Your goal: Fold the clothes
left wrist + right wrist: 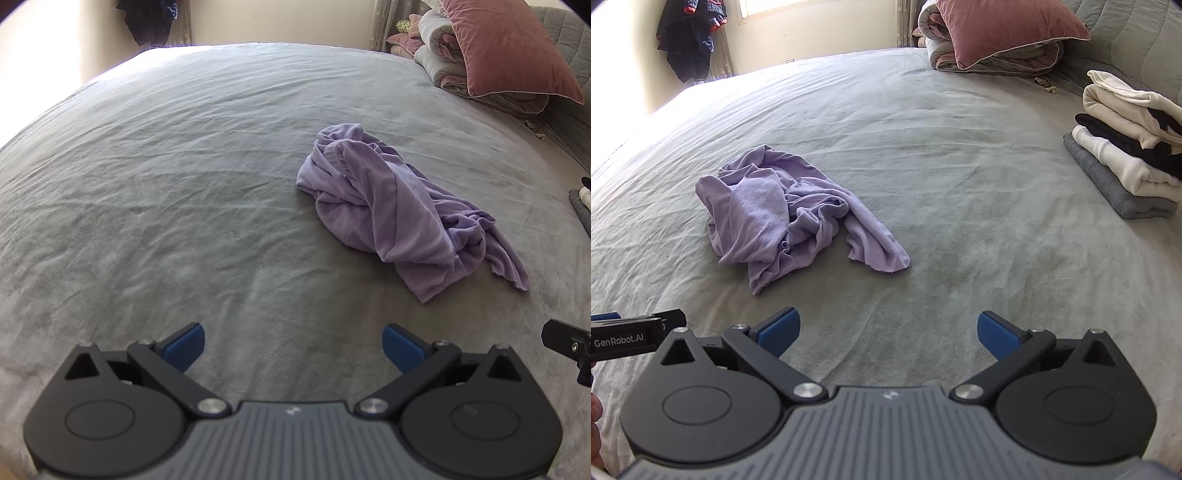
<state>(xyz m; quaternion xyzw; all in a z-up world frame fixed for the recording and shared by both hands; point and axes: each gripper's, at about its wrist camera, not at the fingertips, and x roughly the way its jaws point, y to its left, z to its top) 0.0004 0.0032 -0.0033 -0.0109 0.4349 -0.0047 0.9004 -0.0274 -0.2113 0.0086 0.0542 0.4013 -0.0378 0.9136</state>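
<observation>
Grey bed (147, 184) holds a crumpled shirt (399, 206), probably untouched; both hand-held grippers, left (293, 345) and right (888, 334), gape empty, so next comes spreading it flat.

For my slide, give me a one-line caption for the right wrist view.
Open right gripper hovers over the bed near a crumpled purple shirt, folded stack at right.

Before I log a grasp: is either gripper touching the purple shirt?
Apart. In each wrist view bare bedsheet lies between the open gripper, left and right, and the crumpled purple shirt.
</observation>
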